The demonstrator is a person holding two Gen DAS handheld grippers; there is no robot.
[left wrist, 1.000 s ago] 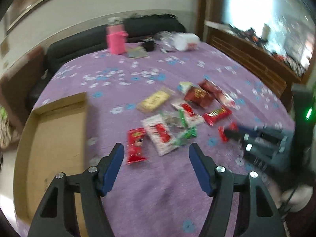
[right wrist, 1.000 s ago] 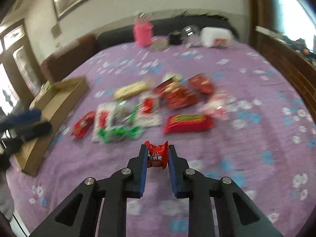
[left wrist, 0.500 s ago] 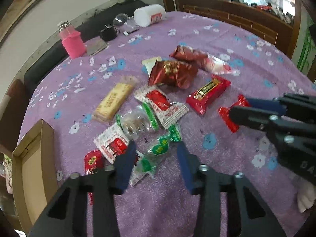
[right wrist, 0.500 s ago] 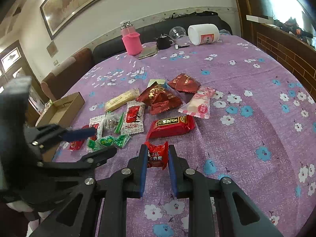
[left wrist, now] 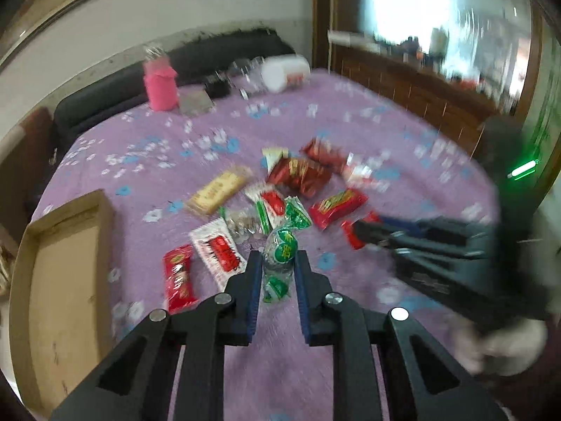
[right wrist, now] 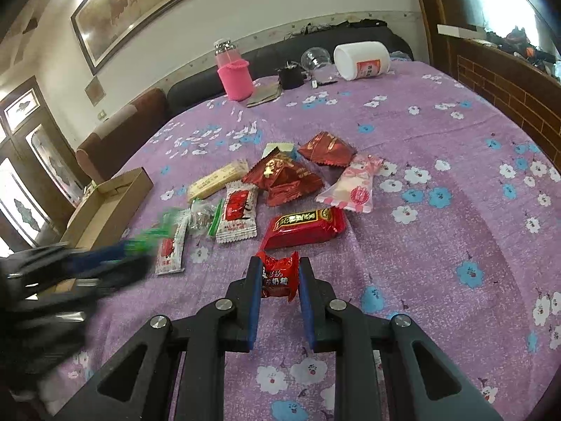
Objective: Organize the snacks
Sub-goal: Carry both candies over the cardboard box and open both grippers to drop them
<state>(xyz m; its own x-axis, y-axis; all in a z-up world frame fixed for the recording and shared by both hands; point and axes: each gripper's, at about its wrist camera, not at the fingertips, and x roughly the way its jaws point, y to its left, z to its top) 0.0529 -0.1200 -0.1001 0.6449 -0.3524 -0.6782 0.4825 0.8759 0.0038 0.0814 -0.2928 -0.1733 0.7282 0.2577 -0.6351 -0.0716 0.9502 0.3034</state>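
nearest in the left wrist view, the left gripper (left wrist: 277, 261) is clenched on a green-and-clear candy (left wrist: 280, 249), lifted off the cloth between its blue-lined fingers. in the right wrist view the right gripper (right wrist: 279, 271) grips a small red candy (right wrist: 279, 274) above the purple flowered tablecloth (right wrist: 438, 238).

just beyond lies the loose pile of snacks: a red bar (right wrist: 304, 227), a white-and-red packet (right wrist: 238, 212), a second white-and-red packet (left wrist: 218, 247), a small red packet (left wrist: 178, 277), a clear wrapper with green ends (right wrist: 203, 215), a yellow biscuit bar (right wrist: 217, 179), two dark red foil pouches (right wrist: 284, 177), and a pink-and-white sweet (right wrist: 352, 189). an open cardboard box (left wrist: 59, 294) sits at the table's left edge.

farther back stand a pink-sleeved bottle (right wrist: 234, 72), a black object, a clear cup and a tipped white tub (right wrist: 363, 59). behind the table are a dark sofa (right wrist: 210, 77), a framed painting (right wrist: 147, 3) and wood panelling to the right.

half a second ago the left gripper was spread wide over the green candy as it lay on the cloth; now it has closed on it and raised it. the right gripper keeps its same hold on the red candy.
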